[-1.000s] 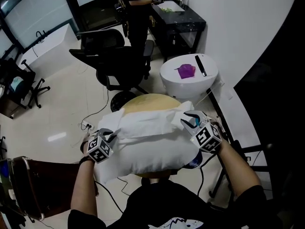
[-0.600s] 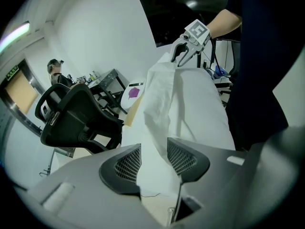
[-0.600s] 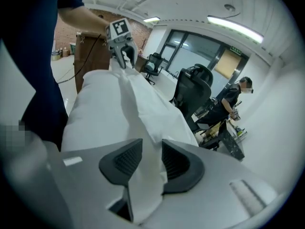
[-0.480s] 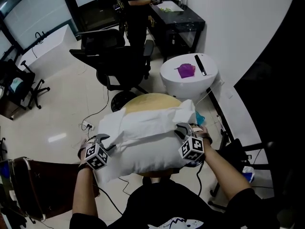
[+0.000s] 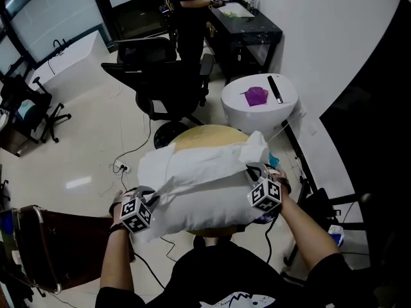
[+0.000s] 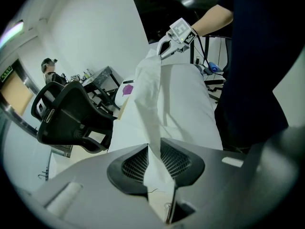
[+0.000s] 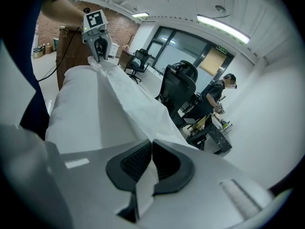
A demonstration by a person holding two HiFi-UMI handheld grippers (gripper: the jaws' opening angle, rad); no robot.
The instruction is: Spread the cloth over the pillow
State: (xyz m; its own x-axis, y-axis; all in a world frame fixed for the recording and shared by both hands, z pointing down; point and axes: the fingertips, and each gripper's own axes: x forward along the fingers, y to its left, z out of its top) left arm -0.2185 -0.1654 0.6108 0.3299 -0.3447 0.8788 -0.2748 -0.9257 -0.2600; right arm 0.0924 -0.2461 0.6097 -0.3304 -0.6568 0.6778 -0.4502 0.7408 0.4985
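Observation:
A white pillow (image 5: pixel 205 204) lies on a round wooden table, and a white cloth (image 5: pixel 199 162) is draped along its top. My left gripper (image 5: pixel 151 195) is at the pillow's left end. Its jaws have just been closing and now pinch the cloth's near edge (image 6: pixel 151 109) between the pads. My right gripper (image 5: pixel 256 172) is at the pillow's right end. Its jaws have just closed on the same edge of the cloth (image 7: pixel 138 113). The edge runs taut between the two grippers. In the left gripper view the right gripper (image 6: pixel 167 46) shows at the far end.
The round wooden table (image 5: pixel 209 133) shows beyond the pillow. A white round stand (image 5: pixel 257 111) with a purple rag and a black bar is at the right. A black office chair (image 5: pixel 160 76) stands behind, and a person (image 5: pixel 189 5) works at a black counter. A brown chair (image 5: pixel 58 236) is at my left.
My right gripper came down and leftward to the pillow's right end and closed on the cloth's edge. My left gripper shifted slightly, opened and closed on the edge again.

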